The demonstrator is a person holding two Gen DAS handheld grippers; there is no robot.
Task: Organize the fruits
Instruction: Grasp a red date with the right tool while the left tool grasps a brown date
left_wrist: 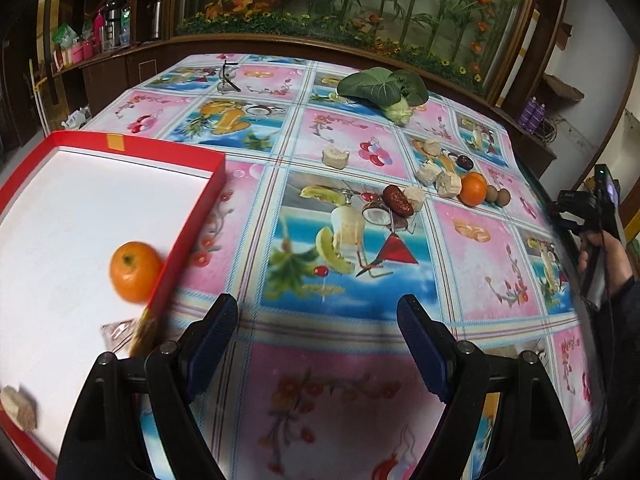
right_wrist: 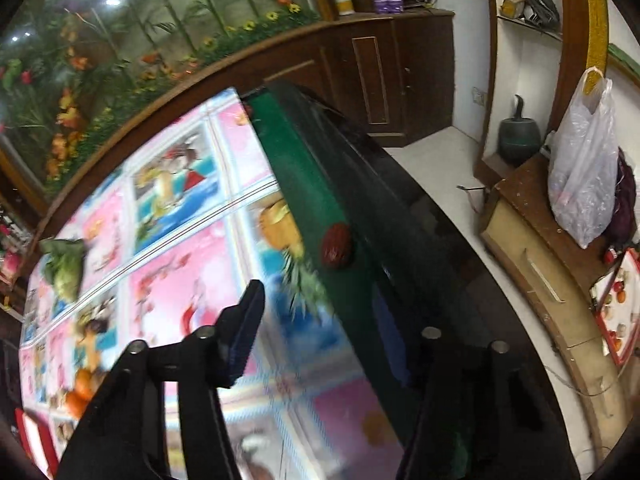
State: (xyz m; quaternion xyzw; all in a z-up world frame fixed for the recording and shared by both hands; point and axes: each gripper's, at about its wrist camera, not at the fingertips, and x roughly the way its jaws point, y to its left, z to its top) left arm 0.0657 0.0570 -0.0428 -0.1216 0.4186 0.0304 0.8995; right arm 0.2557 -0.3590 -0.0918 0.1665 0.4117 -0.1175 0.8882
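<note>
A surface under a bright fruit-print cloth [left_wrist: 348, 152], seen from two hand-held tools. At the left stands a red-rimmed tray [left_wrist: 192, 152] with a white floor; one orange [left_wrist: 135, 272] already lies in it against the right wall, and a pale chunk of food [left_wrist: 20, 408] sits at its near corner.

The left tool [left_wrist: 318, 344] hovers above bare cloth just right of the tray, its fingers spread wide with nothing between them.

Farther across the cloth, a loose cluster waits: a second orange [left_wrist: 473, 188], a dark red date [left_wrist: 398, 199], a smaller date [left_wrist: 465, 162], two small brown round fruits [left_wrist: 498, 196], and several pale chunks among them. A leafy green vegetable [left_wrist: 380, 88] lies at the far side.

The right tool [right_wrist: 320, 332] is at the surface's dark green edge [right_wrist: 304, 168], where a stray red date [right_wrist: 337, 246] rests near the drop. The view is blurred, but nothing sits between its fingers, and they look apart; its right finger is hard to make out.

The step in hand looks like fetching the next fruit. For the stray date, it would be wise to come down from above, straddle it across its narrow side, and close gently so it does not roll off the edge. For the left tool, the second orange is the clearest target, since the chunks crowd the date
</note>
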